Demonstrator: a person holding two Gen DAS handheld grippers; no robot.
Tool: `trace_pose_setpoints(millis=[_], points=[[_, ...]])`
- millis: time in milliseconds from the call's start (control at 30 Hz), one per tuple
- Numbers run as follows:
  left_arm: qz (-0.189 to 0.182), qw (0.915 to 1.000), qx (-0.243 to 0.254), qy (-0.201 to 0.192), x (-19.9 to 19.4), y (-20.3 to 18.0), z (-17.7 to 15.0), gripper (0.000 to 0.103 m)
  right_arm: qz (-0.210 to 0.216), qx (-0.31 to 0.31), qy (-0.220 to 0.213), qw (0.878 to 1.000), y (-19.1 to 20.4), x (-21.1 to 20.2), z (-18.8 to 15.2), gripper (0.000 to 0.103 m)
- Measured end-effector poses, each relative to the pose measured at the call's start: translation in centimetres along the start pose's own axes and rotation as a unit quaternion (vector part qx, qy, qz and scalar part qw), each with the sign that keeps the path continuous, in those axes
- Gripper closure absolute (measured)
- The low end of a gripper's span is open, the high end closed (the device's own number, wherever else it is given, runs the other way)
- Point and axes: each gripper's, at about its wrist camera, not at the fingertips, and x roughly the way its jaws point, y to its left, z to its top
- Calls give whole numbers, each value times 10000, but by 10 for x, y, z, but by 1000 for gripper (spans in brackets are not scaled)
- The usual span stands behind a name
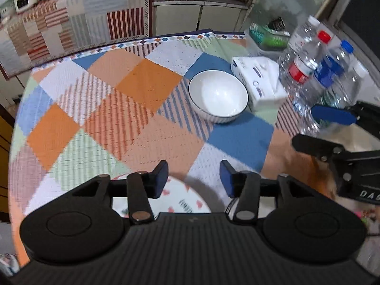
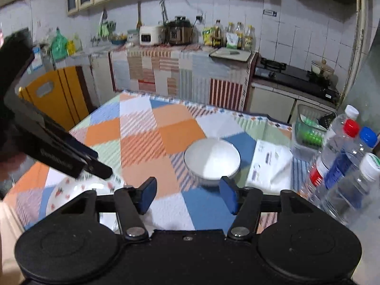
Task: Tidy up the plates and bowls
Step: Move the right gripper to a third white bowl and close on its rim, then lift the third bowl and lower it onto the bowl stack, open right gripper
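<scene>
My right gripper (image 1: 332,130), seen from left wrist: white letters "DA" on black body near frame edge, rest cut off.
My left gripper body in right wrist view: embossed lettering along side, too blurred to read.
Plate (image 1: 180,201) under my left gripper (image 1: 193,178): dark printed word among red hearts, unreadable.
Tissue box (image 1: 258,83): blue print, illegible.
Bottles (image 1: 306,64): red and blue labels, text illegible.

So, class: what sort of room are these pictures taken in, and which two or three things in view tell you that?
Most likely a home kitchen. A gas stove sits on the counter, a rice cooker and oil bottles line the tiled wall, and a white bowl stands on the checked tablecloth.
</scene>
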Motion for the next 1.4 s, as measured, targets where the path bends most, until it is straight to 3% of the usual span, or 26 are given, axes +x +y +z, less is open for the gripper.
trace_pose_setpoints(millis=[133,267,433,600,667,833,933,967,1033,1100,1167,1300,1400], points=[[-47,9994,-335,-113,27,11,9,53,34,424,53,9991,-16,31,4,39],[8,9982,-227,-551,51,12,11,46,152,1216,261,9921,-44,66,6,39],[-263,9957,-548,-705,81,19,16,45,193,2148,680,9741,-75,110,1,40],[-389,9922,-803,-872,108,13,25,43,-34,2793,961,9554,-93,148,-9,40],[-429,9923,-790,-851,120,8,29,42,-164,2900,969,9520,-95,158,-12,40],[-411,9911,-1077,-666,146,6,31,42,-530,2380,983,9648,-85,178,-19,53],[-287,9902,-1222,-614,153,12,31,43,-398,2752,909,9562,-97,181,-24,63],[-365,9901,-1223,-582,153,14,31,45,-348,2885,904,9526,-100,182,-27,67],[-702,9893,-1181,-493,152,18,30,57,-409,3000,873,9491,-100,184,-31,87],[-752,9899,-1135,-402,152,18,29,72,-571,2887,941,9511,-95,187,-32,91],[-747,9902,-1141,-315,154,15,28,87,-460,2998,785,9497,-95,185,-35,93],[-414,9957,-753,-345,148,3,21,89,-371,3105,814,9463,-93,182,-38,94],[-443,9961,-740,-167,139,2,19,89,-266,3124,885,9455,-91,174,-38,93]])
